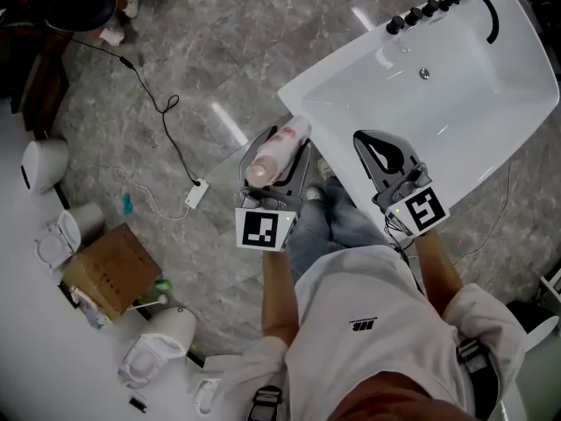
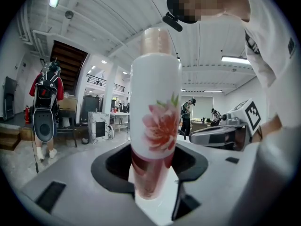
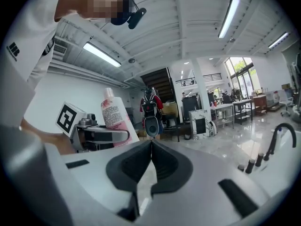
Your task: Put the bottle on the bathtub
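A white bottle [image 1: 282, 141] with a pink flower print and a peach cap lies between the jaws of my left gripper [image 1: 273, 178], which is shut on its lower body. In the left gripper view the bottle [image 2: 155, 117] stands straight up out of the left gripper [image 2: 153, 182]. The white bathtub [image 1: 307, 90] fills the upper right, and the bottle's cap end is just short of its near left rim. My right gripper [image 1: 375, 143] is shut and empty, held over the tub's near rim. The right gripper view shows the right gripper [image 3: 151, 145] with jaws together and the bottle [image 3: 113, 117] off to the left.
A black faucet [image 1: 438, 7] with knobs sits on the tub's far rim. On the grey marble floor lie a cable and adapter [image 1: 196, 193], a cardboard box [image 1: 110, 270] and white toilets [image 1: 166, 336]. A person with a backpack [image 2: 44, 107] stands farther off.
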Available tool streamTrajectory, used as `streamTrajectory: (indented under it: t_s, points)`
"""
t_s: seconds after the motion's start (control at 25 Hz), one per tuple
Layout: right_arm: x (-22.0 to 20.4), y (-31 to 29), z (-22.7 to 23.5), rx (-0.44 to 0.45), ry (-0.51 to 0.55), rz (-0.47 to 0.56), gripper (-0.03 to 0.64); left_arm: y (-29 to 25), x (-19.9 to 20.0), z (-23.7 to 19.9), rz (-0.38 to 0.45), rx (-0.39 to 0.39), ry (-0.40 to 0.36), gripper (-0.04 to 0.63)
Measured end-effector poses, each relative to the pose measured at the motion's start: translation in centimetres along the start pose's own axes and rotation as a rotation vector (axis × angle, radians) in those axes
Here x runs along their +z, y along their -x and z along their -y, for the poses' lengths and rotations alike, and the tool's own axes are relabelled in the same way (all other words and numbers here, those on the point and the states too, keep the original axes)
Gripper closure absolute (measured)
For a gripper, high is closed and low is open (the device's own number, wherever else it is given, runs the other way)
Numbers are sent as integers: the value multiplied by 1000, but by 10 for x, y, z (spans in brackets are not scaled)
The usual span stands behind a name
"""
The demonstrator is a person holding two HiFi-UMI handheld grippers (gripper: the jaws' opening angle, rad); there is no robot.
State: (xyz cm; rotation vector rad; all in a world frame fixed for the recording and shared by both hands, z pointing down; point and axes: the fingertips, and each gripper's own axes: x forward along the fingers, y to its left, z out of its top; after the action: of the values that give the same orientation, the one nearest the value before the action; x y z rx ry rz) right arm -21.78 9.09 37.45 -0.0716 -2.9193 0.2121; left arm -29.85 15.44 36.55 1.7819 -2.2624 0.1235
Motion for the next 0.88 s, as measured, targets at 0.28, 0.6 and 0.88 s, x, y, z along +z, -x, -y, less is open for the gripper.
streamTrajectory:
  t_s: [0.28,0.6,0.88]
  points:
    - [4,0,30,-89,-2,14,621,-38,2,0,0,-76,-17,368]
    - [3,-3,62,-234,-27,39,621,-84,-4,1,-17,-206,-36,368]
    - [-9,-12,102,-328,-65,50,621,-145,-23,6,-50,-298,-63,368]
